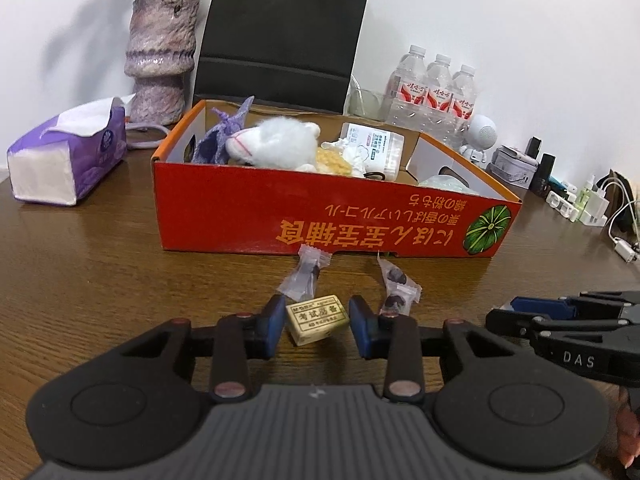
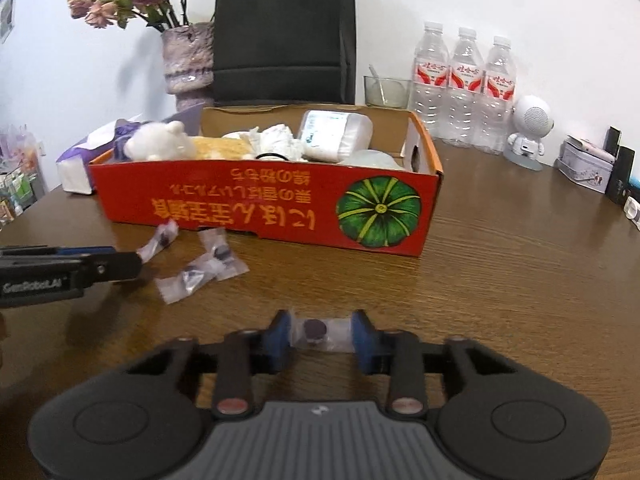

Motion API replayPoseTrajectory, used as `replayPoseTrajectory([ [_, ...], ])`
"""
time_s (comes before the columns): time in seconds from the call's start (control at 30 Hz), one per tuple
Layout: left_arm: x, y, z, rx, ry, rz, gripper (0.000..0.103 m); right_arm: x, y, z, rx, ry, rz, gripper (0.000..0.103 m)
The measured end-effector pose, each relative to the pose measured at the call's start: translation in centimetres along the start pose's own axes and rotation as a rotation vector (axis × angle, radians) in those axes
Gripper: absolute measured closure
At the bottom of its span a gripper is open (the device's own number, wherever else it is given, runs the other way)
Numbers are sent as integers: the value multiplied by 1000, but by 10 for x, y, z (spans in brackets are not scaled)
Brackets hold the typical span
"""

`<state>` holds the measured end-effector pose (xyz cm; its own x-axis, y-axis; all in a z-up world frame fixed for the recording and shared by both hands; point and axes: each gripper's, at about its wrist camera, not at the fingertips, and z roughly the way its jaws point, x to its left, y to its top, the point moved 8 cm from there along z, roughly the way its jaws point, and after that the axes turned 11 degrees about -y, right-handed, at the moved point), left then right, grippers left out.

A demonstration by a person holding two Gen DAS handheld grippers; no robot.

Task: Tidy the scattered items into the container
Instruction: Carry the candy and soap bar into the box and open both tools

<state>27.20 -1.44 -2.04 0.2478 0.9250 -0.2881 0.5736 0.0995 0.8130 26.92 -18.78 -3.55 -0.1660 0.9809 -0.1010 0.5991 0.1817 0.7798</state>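
On a brown wooden table [image 1: 100, 272], the left gripper [image 1: 318, 322] has its blue-padded jaws spread around a small cream rectangular eraser [image 1: 317, 319], seemingly not yet touching. The right gripper [image 2: 320, 336] pinches a clear-wrapped dark candy [image 2: 316, 331]. Three more clear-wrapped candies [image 2: 200, 272] lie just before the red cardboard box [image 2: 264, 208], which holds a white plush toy [image 1: 276, 142].

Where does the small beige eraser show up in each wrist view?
Left wrist: eraser low centre, between the open left gripper fingers, on the table.
Right wrist: not visible; the left gripper at the left edge seems to hide it.
Shared landmark: red cardboard box with the green pumpkin picture.
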Motion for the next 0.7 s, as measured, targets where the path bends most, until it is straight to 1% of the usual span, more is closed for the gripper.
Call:
replayPoseTrajectory([
  [0.13,5,-1,-1,2,-11,-26,67,2,0,-4,-7,14,10,78],
  [0.37,5,-1,-3,-6,-25,-27,67,2,1,-7,-16,25,16,79],
  [0.6,0,3,-11,-40,-26,-3,67,3,7,-16,-62,21,16,79],
  [0.7,-5,9,-18,-60,-42,11,67,2,16,-23,-93,20,28,79],
])
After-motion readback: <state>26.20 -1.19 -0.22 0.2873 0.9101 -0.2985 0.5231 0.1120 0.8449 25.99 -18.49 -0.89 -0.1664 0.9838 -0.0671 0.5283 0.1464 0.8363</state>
